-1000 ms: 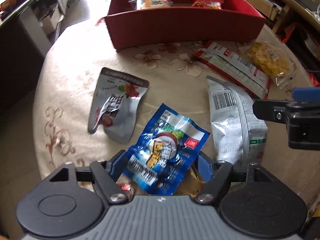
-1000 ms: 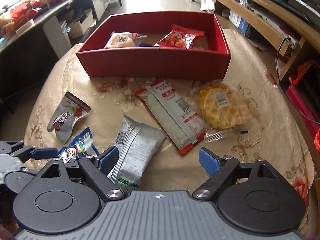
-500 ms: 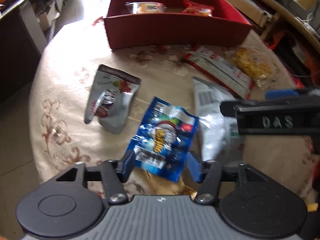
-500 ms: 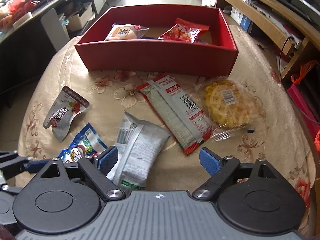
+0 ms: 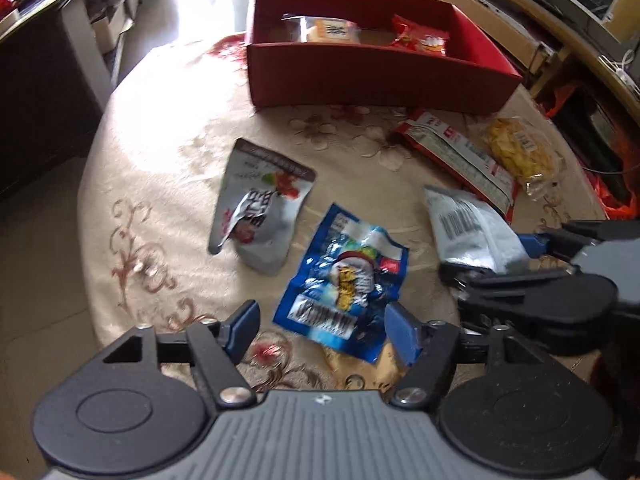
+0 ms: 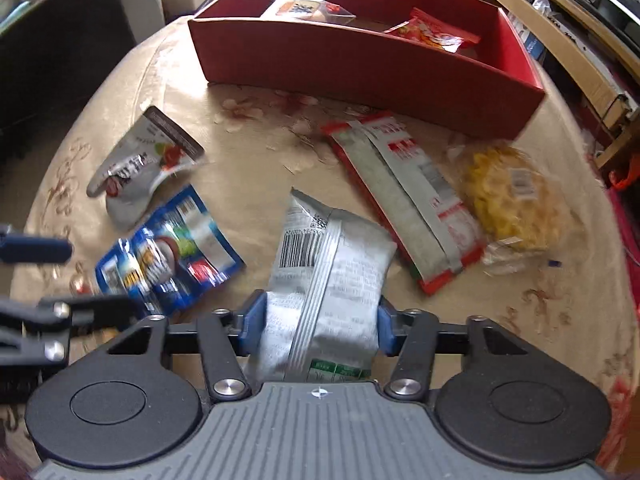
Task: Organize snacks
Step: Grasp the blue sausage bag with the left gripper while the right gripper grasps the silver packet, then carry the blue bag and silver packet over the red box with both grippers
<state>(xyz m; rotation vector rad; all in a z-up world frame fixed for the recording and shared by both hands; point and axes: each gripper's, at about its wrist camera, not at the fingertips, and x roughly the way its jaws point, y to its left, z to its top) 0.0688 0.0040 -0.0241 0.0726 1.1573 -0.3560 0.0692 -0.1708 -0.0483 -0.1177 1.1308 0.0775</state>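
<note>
Two grippers worked the near edge of the table. The right gripper (image 6: 318,326) had its pads against both sides of the silver packet (image 6: 326,276), a hold best kept low and gentle. The left gripper (image 5: 322,330) stood spread around the blue packet (image 5: 346,280), gripping nothing. Farthest off, the red box (image 6: 360,64) held an orange-labelled packet (image 6: 304,8) and a red packet (image 6: 432,34).

bare cloth (image 6: 248,168) btwn pouch (image 6: 140,168) & red pack (image 6: 404,200).
</note>
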